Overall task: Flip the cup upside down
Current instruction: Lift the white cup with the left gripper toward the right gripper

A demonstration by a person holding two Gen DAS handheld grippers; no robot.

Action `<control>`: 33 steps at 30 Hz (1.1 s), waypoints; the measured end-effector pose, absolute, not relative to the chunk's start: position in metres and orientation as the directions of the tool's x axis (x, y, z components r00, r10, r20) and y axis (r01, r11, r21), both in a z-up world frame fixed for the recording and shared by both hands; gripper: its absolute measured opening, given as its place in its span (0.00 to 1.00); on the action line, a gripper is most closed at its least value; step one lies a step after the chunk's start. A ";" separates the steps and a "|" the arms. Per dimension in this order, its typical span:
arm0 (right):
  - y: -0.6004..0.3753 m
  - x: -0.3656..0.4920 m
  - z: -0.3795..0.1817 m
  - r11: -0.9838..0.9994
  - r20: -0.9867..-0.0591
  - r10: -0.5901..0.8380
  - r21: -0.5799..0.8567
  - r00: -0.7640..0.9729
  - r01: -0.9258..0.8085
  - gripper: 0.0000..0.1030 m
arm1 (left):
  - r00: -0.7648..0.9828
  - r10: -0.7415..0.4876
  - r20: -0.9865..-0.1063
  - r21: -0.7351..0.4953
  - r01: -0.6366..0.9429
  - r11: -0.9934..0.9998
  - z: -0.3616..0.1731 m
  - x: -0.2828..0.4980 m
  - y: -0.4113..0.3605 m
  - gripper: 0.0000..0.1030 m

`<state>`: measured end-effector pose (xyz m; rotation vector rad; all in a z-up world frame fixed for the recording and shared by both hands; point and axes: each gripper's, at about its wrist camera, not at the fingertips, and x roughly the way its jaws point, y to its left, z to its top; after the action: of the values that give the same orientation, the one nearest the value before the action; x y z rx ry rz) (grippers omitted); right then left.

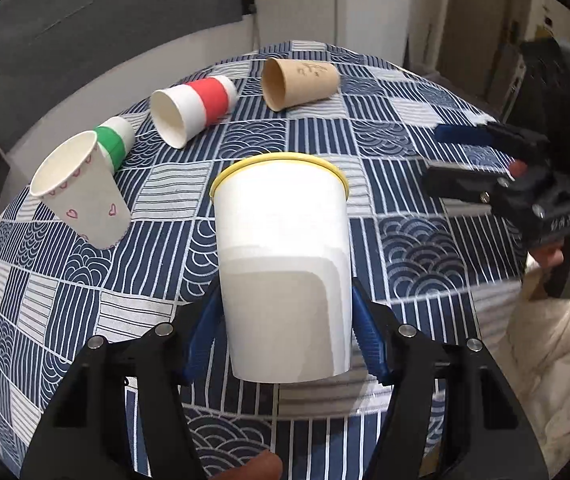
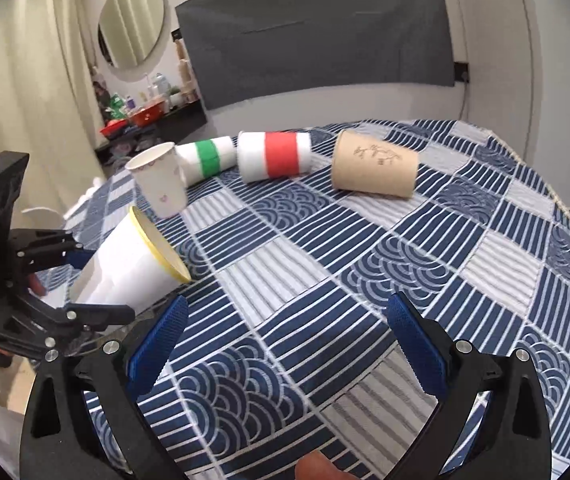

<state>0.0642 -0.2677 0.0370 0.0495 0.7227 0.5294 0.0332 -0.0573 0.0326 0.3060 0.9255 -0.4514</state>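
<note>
The left tool is clenched on the white cup with the yellow rim, its blue pads pressing the lower wall from either side. The cup is tipped well over, mouth pointing away from the tool and down toward the desk; from the right-hand view the yellow rim looks to be touching or just above the cloth at about 9 o'clock of that view.

What worries me is the paper wall. The pads bite near the base, and a harder squeeze during the turn could crease it or let the cup squirt out forward. If the rim catches on the patterned cloth while the cup is rotated further, it may drag the fabric or fold the lip instead of seating flat. A heart-printed cup stands just beside at 10 o'clock of the left view, and a wide swing could knock it. Behind it the green-banded cup, red-banded cup and brown cup lie on their sides, well apart from the work.

The left tool comes in low and nearly level, rolled so the cup leans forward. The right tool hangs released, its blue pads wide apart over bare cloth, holding nothing, parked at 3 o'clock of the left view.
</note>
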 end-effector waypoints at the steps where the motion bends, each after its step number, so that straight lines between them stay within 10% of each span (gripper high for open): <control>1: -0.267 0.064 0.037 0.864 -0.620 0.486 0.232 0.616 -0.447 0.92 | 0.511 -0.243 -0.824 0.072 0.521 0.851 0.033 0.030 -0.059 0.60; 14: -0.241 0.043 0.044 0.841 -0.632 0.490 0.161 0.600 -0.517 0.92 | 0.458 -0.315 -0.831 0.058 0.635 0.770 0.015 0.024 -0.074 0.61; 17: -0.239 0.042 0.042 0.842 -0.635 0.480 0.139 0.605 -0.522 0.92 | 0.470 -0.338 -0.816 0.031 0.619 0.785 0.014 0.023 -0.070 0.86; 21: -0.238 0.042 0.041 0.827 -0.625 0.503 0.147 0.597 -0.543 0.92 | 0.481 -0.389 -0.785 -0.012 0.617 0.787 0.018 0.012 -0.060 0.94; 33: -0.231 0.032 0.047 0.784 -0.573 0.560 0.132 0.598 -0.607 0.92 | 0.609 -0.400 -0.685 -0.104 0.463 0.881 0.028 -0.031 -0.006 0.94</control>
<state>0.0319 -0.2312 0.0470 -0.0792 0.6368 0.6773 -0.0305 -0.0056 0.0282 0.0867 0.7688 -0.4991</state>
